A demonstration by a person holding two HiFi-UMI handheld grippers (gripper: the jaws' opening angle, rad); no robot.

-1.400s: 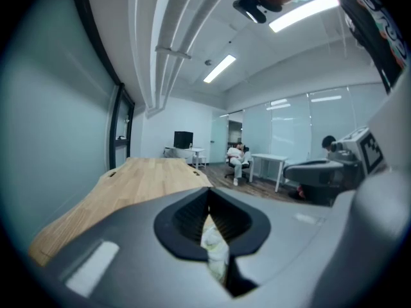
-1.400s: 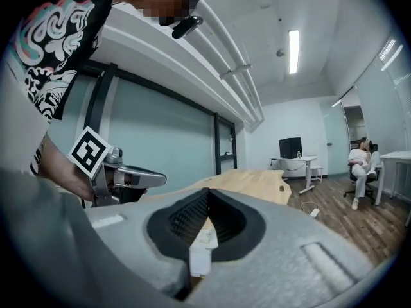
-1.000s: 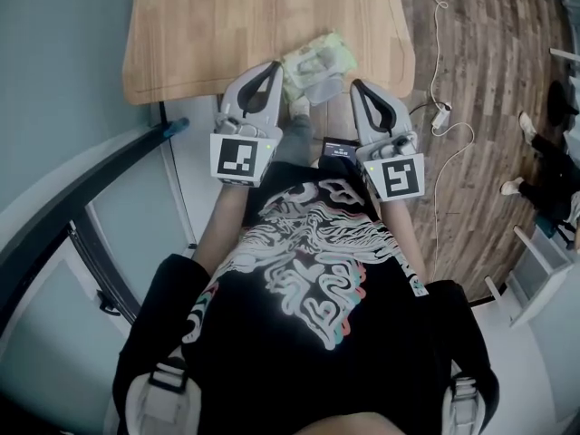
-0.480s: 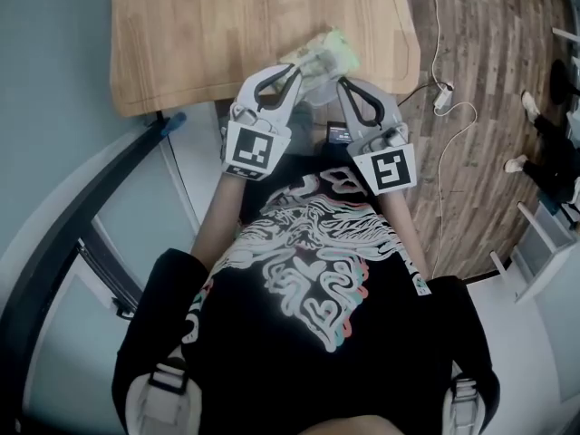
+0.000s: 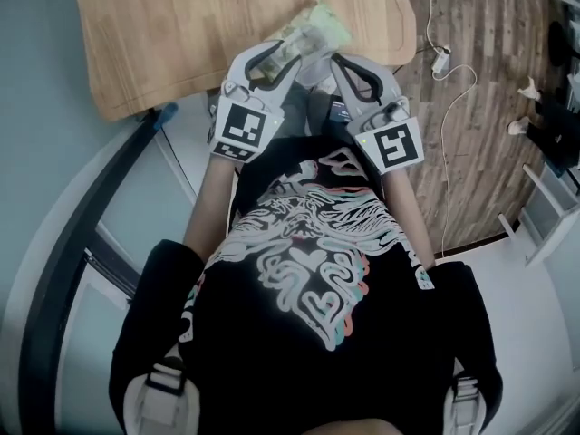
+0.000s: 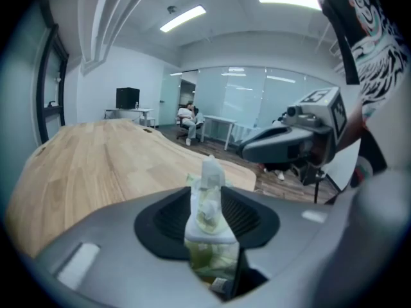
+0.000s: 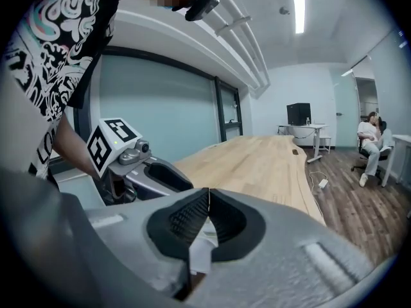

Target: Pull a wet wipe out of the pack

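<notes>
The green wet wipe pack [image 5: 314, 29] lies at the near edge of the wooden table [image 5: 181, 34]. In the left gripper view the pack [image 6: 209, 249] stands in the gap between the jaws, a white wipe tip [image 6: 209, 167] sticking up from it. My left gripper [image 5: 288, 54] is opening, and its pads stand off the pack's sides. My right gripper [image 5: 332, 59] is shut just right of the pack; a white wet wipe [image 7: 200, 252] shows pinched in the slit below its closed tips [image 7: 207, 192].
A white cable with an adapter [image 5: 441, 62] trails over the wood floor right of the table. A small dark device [image 5: 340, 109] sits below the table edge between my arms. A dark window frame [image 5: 54, 270] runs along the left. People sit at desks far off [image 6: 189, 117].
Both grippers have come down and forward to the table's near edge with the pack. The left jaws, shut before, now stand apart around the pack.
</notes>
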